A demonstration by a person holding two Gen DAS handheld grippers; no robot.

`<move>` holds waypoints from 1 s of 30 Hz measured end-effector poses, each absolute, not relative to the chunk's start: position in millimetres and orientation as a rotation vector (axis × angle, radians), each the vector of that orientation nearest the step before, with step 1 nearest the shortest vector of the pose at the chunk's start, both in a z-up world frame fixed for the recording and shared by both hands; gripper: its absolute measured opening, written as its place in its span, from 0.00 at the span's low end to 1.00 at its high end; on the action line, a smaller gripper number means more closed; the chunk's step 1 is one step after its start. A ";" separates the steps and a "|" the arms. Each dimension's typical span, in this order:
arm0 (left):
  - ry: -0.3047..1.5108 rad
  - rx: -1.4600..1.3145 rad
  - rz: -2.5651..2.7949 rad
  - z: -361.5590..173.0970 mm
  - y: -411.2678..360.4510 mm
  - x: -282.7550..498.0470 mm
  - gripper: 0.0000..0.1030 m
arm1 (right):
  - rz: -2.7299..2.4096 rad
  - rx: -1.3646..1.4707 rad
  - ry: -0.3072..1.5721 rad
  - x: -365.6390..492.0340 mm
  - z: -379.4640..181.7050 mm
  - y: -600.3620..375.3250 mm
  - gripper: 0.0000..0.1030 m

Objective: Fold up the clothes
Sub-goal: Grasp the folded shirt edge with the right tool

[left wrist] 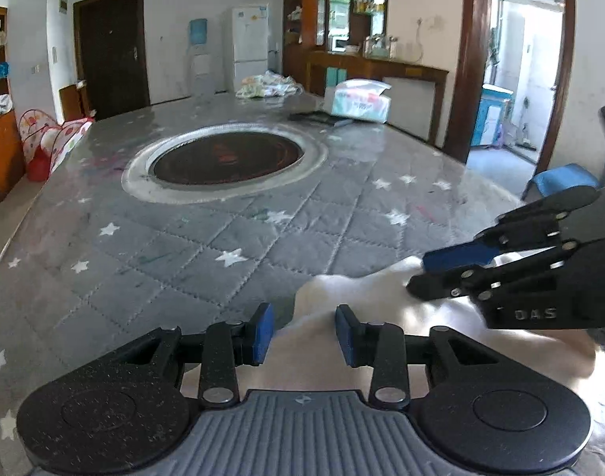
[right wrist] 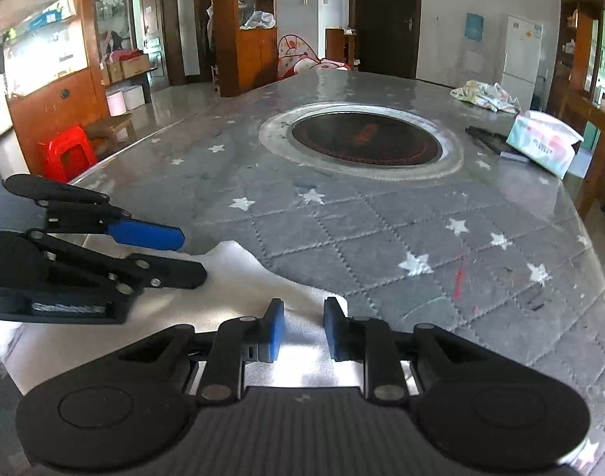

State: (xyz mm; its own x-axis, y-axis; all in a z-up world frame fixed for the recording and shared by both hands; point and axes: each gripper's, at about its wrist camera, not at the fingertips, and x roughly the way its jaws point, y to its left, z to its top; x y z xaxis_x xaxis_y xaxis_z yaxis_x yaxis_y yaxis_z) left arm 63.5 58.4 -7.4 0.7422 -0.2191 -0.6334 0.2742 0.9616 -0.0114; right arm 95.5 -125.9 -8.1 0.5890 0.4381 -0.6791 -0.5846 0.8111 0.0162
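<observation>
- Cloth first: the white soft garment (left wrist: 381, 317) lies on the near edge of the grey quilted star-print table cover (left wrist: 223, 246), its far edge rumpled into a low ridge, and both our grippers are over it.
- Left gripper (left wrist: 304, 335) has its blue pads spread, with the garment's edge rising in the gap between them; nothing is pinched that we can see.
- Right gripper (right wrist: 302, 331) matches it, blue pads apart, white fabric showing bright beneath the gap.
- In the left view we see the right gripper from the side, fingers parted over the cloth and pointing across toward ours.
- Whether this is a fold being set up or one just laid down, we can't call it; the cloth's shape fits either.
- Any grasp here goes best, we judge, if both pads straddle one layer of the edge, level with each other, so the fabric lifts evenly and doesn't drag into a twist.
- Pose: both tools are held low and nearly flat to the table, side by side and angled slightly inward.
- Further off, the round dark inset hotplate (right wrist: 366, 141), the pastel tissue pack (right wrist: 544, 144) and the crumpled patterned cloth (right wrist: 487, 95) sit well clear of the work.
</observation>
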 end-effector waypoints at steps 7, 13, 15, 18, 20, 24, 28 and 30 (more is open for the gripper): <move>0.694 0.071 -0.262 -5.9 56.0 69.7 0.42 | 0.625 -0.220 0.737 95.9 -8.0 -115.1 0.29; 0.715 0.068 -0.244 -8.9 58.3 73.7 0.48 | 0.624 -0.210 0.727 92.8 -2.7 -115.9 0.31; 0.708 0.076 -0.240 -7.1 57.1 71.5 0.48 | 0.634 -0.224 0.714 85.3 2.4 -117.6 0.31; 0.693 0.078 -0.233 -3.0 56.0 67.1 0.47 | 0.637 -0.223 0.713 72.1 4.7 -125.6 0.32; 0.680 0.078 -0.229 1.1 56.8 62.4 0.47 | 0.638 -0.222 0.713 63.2 6.2 -131.0 0.32; 0.651 0.076 -0.232 11.6 58.0 45.6 0.47 | 0.642 -0.221 0.711 45.6 9.3 -141.6 0.32; 0.628 0.081 -0.253 18.9 58.0 19.4 0.47 | 0.645 -0.212 0.709 28.5 12.1 -153.5 0.32; 0.622 0.083 -0.262 20.6 58.4 5.3 0.47 | 0.648 -0.210 0.708 19.5 11.8 -160.0 0.32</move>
State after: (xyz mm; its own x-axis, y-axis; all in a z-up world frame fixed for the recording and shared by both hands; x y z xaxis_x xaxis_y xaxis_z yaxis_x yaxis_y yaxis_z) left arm 5.3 58.4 20.6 0.7808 -0.2176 -0.5856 0.2672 0.9636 -0.0018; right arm 19.5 -160.0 11.8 0.5758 0.4798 -0.6620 -0.6171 0.7862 0.0331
